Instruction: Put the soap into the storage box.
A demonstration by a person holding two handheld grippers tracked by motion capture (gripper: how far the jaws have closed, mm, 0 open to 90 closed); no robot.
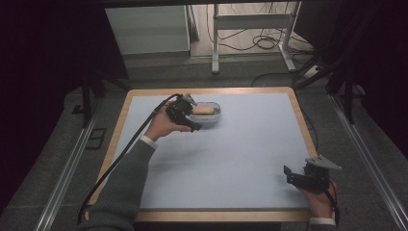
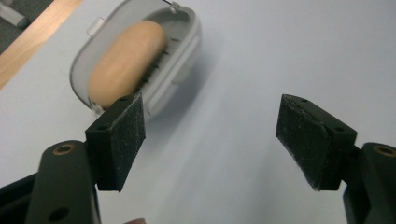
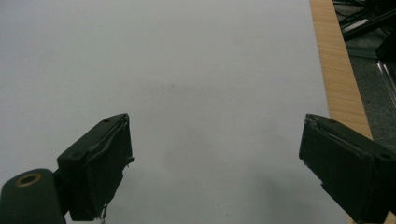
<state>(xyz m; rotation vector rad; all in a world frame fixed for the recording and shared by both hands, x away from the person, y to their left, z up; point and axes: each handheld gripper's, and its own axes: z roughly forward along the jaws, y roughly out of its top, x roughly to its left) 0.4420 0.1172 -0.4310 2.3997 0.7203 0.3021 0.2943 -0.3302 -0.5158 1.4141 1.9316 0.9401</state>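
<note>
On the left, the person's grey sleeve (image 1: 126, 185) reached forward across the table (image 1: 240, 144), and the left hand (image 1: 161, 127) held the left gripper (image 1: 190, 113) near the far edge, its black cable (image 1: 120, 156) trailing back over the near left side. Just beside that gripper, and touching or almost touching it in the high view, sat a small oval grey container (image 1: 211, 115) with a tan, rounded, bread-like roll (image 1: 203, 111) lying inside it. In the left gripper view the jaws stood wide apart and released, with nothing between them; the container (image 2: 182, 56) lay beyond the left-hand jaw, tilted across the frame, with the roll (image 2: 126, 60) filling most of its hollow. The tip of that jaw overlapped the container's near end in the picture, though contact could not be told. A strip of the table's wooden border (image 2: 32, 46) showed at the upper left of that view.

The middle of the pale blue-grey table surface lay bare.

On the right, near the near right corner and well apart from the container, the right hand (image 1: 320, 202) held the right gripper (image 1: 293, 177), with the grey three-cornered plate (image 1: 323, 162) on top. In the right gripper view its jaws were likewise spread wide and released, holding nothing, above the plain surface, with the wooden border (image 3: 338, 70) running along the right side.
</note>
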